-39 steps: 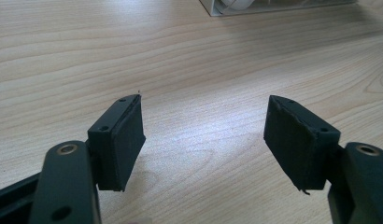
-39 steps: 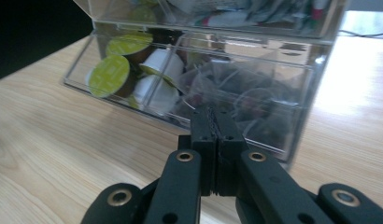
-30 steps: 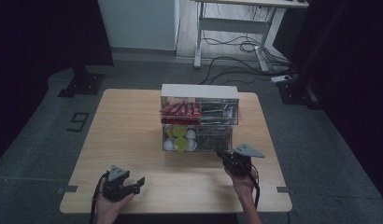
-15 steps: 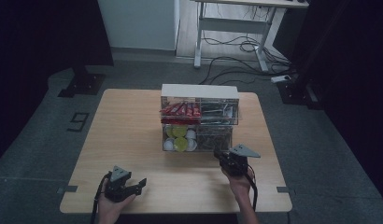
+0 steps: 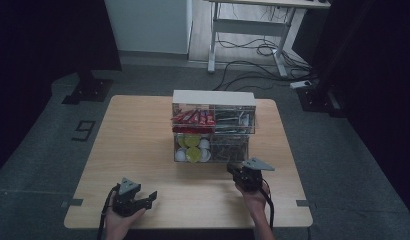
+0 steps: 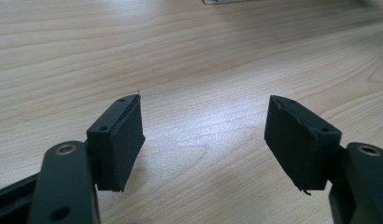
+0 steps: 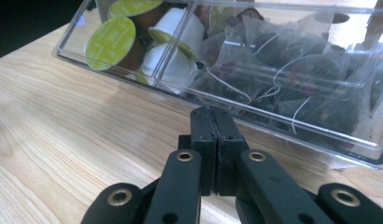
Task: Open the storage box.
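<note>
A clear two-tier organiser box (image 5: 213,127) stands mid-table. Its upper tier holds red sachets (image 5: 192,118) and dark packets; its lower tier holds green-lidded and white capsules (image 5: 192,148) (image 7: 110,36) and pyramid tea bags (image 7: 283,70). My right gripper (image 5: 235,170) (image 7: 213,116) is shut with nothing between its jaws, its tip just short of the lower tray's front wall by the tea bags. Over bare wood near the front left edge, my left gripper (image 5: 145,199) (image 6: 203,135) is open and empty.
The wooden table (image 5: 138,145) has free surface left and front of the box. On the dark floor around it are stand bases (image 5: 88,92), cables (image 5: 253,50) and a white desk frame (image 5: 248,25) behind.
My right gripper has moved forward and slightly left, closer to the box's lower tray. The left gripper has barely shifted.
</note>
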The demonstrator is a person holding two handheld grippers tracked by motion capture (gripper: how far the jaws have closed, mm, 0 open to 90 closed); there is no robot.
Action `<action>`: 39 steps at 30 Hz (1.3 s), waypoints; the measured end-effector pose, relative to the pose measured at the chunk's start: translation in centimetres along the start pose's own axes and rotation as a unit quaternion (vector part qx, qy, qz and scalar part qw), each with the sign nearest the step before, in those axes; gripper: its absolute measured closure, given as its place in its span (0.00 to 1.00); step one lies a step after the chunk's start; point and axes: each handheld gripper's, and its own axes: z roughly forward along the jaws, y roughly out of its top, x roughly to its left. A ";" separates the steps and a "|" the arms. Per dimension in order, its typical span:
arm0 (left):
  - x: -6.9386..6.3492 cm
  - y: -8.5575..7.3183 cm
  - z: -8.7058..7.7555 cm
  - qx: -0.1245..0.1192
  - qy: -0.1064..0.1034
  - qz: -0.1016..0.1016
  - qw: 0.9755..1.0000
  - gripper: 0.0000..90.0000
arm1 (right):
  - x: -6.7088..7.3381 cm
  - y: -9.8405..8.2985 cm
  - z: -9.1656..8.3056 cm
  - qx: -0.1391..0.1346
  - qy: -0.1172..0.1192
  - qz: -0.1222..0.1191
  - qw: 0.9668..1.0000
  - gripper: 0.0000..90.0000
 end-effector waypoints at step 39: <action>-0.1 0.0 0.3 0.008 0.004 0.002 1.000 0.31 | -1.5 -0.3 -0.4 -0.008 -0.021 0.012 1.000 0.99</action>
